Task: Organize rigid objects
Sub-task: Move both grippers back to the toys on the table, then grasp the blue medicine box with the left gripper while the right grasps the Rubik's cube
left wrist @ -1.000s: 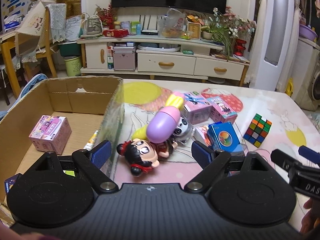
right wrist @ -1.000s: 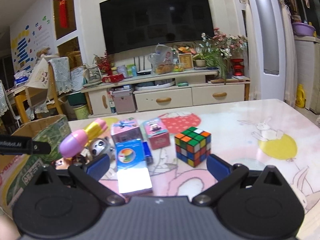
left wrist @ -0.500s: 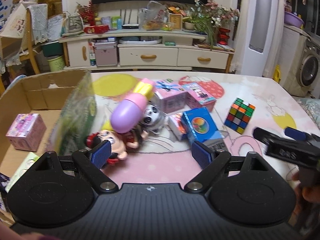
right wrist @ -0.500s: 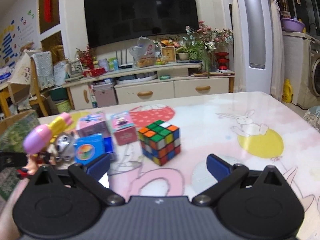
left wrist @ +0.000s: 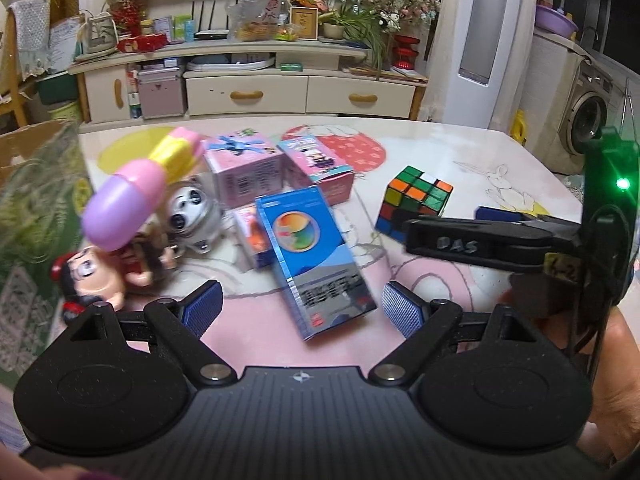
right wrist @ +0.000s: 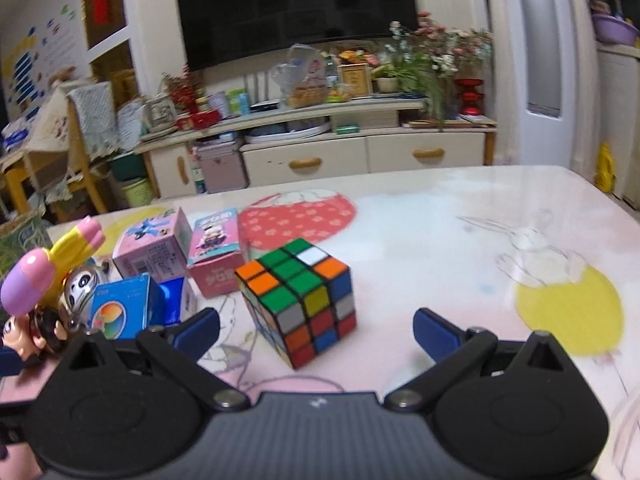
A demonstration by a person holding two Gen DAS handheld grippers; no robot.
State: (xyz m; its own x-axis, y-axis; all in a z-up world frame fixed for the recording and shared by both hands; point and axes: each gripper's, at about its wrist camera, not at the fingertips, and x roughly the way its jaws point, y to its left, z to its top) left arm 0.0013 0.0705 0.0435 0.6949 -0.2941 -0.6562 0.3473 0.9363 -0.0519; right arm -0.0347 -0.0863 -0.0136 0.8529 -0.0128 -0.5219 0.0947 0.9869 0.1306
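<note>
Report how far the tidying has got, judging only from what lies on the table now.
Done: nothing these views can confirm; only a corner of the cardboard box shows, its inside hidden.
In hand: nothing. The left gripper is open around the blue box; the right gripper is open around the Rubik's cube.
Left: both of those, two pink boxes, the panda figure, the doll and the pink-and-yellow toy.

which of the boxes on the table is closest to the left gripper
The blue box with the multicoloured circle on top. Its near end lies between the open left gripper's fingers, while the two pink boxes sit farther back.
</note>
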